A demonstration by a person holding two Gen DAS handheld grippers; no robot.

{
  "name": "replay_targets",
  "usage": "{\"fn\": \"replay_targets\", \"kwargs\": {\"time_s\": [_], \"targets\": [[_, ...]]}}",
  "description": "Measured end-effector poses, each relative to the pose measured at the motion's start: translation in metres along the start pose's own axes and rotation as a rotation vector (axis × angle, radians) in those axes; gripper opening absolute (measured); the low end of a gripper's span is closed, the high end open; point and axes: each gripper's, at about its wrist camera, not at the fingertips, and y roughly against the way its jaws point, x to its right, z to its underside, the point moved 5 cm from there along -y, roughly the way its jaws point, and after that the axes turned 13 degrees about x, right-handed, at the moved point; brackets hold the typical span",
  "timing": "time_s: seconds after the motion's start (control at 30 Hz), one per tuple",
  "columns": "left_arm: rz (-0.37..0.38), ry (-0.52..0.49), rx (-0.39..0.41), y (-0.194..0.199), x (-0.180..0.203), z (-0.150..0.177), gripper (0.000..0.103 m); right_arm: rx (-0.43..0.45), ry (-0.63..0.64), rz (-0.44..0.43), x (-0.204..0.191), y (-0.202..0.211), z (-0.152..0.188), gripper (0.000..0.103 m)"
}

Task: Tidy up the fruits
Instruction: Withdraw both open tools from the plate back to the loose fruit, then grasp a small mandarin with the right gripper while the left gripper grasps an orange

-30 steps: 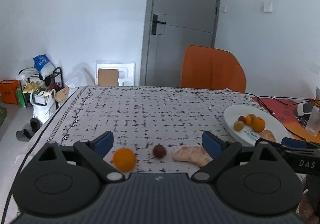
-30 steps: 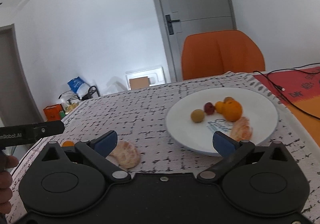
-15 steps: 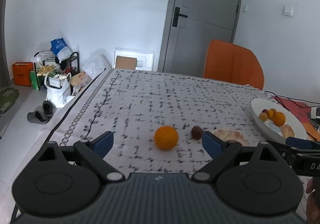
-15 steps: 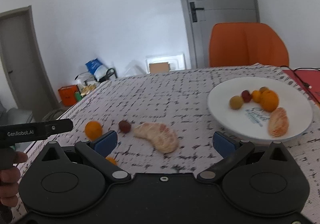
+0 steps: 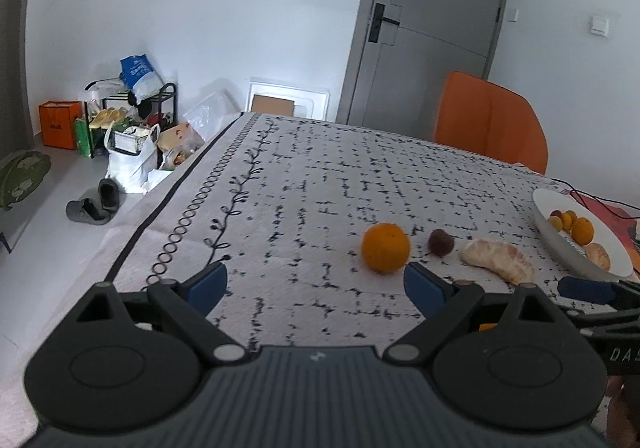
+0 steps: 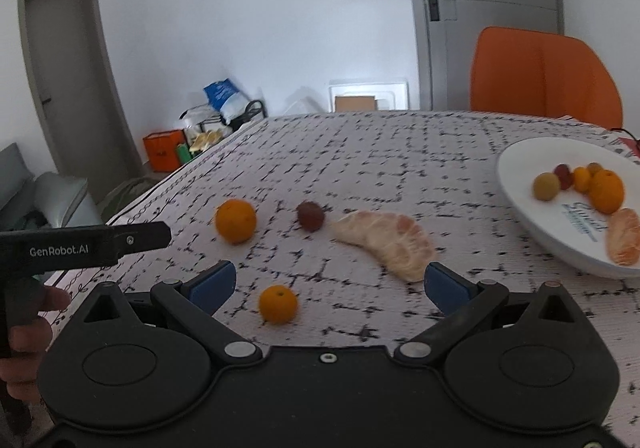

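Note:
On the patterned tablecloth lie an orange [image 5: 385,247] [image 6: 235,220], a dark red fruit [image 5: 441,242] [image 6: 310,215] and a peeled pomelo piece [image 5: 498,260] [image 6: 386,238]. A small orange [image 6: 278,304] lies between my right gripper's fingers. A white plate [image 6: 532,224] [image 5: 560,244] at the right holds several fruits. My left gripper [image 5: 316,286] is open and empty, the orange just beyond its right finger. My right gripper [image 6: 328,284] is open and empty.
An orange chair [image 5: 490,123] stands at the table's far side before a grey door [image 5: 432,23]. Bags, shoes and a rack [image 5: 128,127] sit on the floor at left. Cables and red mats [image 5: 600,203] lie past the plate.
Both grippers have swung left. The loose fruits have shifted right in both views and the plate has slid to the right edge. The small orange has come into the right wrist view.

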Motion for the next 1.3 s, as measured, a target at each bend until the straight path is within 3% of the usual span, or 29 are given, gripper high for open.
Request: {"fn": "replay_targets", "kwargs": {"time_s": [0.1, 0.17, 0.2, 0.23, 0.3, 0.7, 1.3], "targets": [[-0.009, 0.005, -0.005, 0.0, -0.007, 0.001, 0.094, -0.017, 0.004, -0.021, -0.008, -0.005, 0.003, 0.098], [-0.012, 0.008, -0.007, 0.001, -0.01, 0.002, 0.094, -0.033, 0.006, -0.04, -0.015, -0.01, 0.007, 0.09], [-0.012, 0.01, -0.007, 0.001, -0.012, 0.002, 0.094, -0.041, 0.008, -0.051, -0.017, -0.012, 0.008, 0.073], [-0.012, 0.012, -0.008, 0.002, -0.013, 0.002, 0.094, -0.061, 0.009, -0.069, -0.02, -0.015, 0.01, 0.05], [-0.012, 0.014, -0.008, 0.001, -0.015, 0.002, 0.094, -0.089, 0.014, -0.083, -0.023, -0.021, 0.014, 0.023], [0.008, 0.019, -0.011, -0.012, -0.01, -0.001, 0.094, -0.053, -0.008, -0.069, -0.012, -0.02, 0.005, 0.022], [0.071, -0.078, -0.012, -0.051, 0.041, -0.002, 0.093, 0.016, -0.066, 0.025, 0.037, -0.001, -0.011, 0.022]]}}
